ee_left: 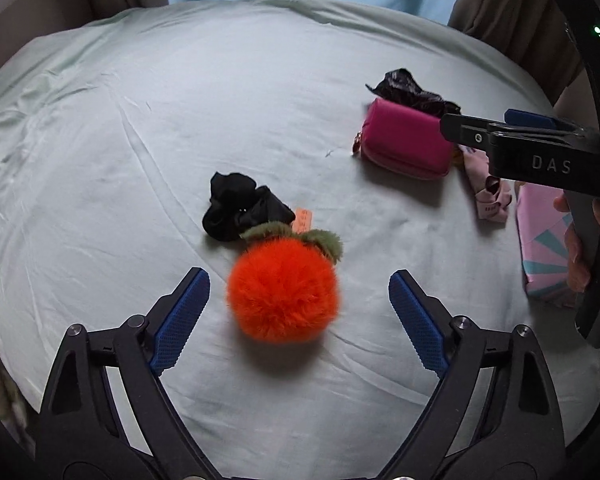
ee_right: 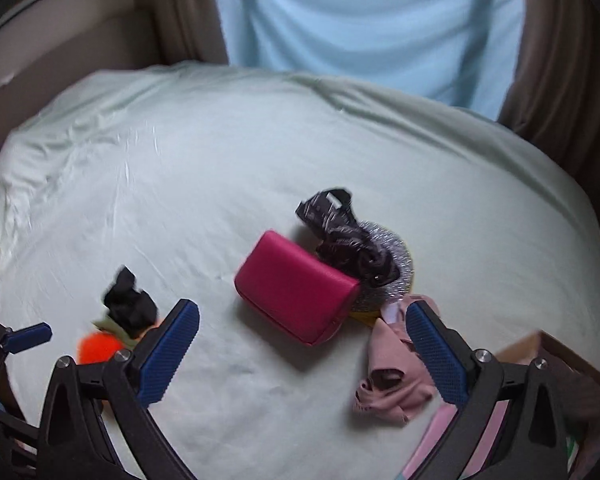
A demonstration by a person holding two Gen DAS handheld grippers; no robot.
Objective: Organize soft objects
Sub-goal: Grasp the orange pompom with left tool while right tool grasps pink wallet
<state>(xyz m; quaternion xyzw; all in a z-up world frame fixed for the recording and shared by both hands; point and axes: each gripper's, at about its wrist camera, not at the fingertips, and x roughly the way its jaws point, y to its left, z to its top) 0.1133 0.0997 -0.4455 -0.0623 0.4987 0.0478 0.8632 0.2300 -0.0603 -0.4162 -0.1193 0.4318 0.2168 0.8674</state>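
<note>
Orange pom-pom (ee_left: 283,289) lies between the left gripper's (ee_left: 299,307) spread fingers; right gripper (ee_right: 302,340), spread too, frames the magenta pouch (ee_right: 296,287).

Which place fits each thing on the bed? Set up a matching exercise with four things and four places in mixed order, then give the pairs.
Things:
1. orange pom-pom
2. magenta pouch
3. black scrunchie
4. pink cloth

Places:
A. by the right gripper's right finger
B. behind the pom-pom
C. between the left gripper's open fingers
D. in front of the silver tinsel ball

Pairs: 1-C, 2-D, 3-B, 4-A
</note>
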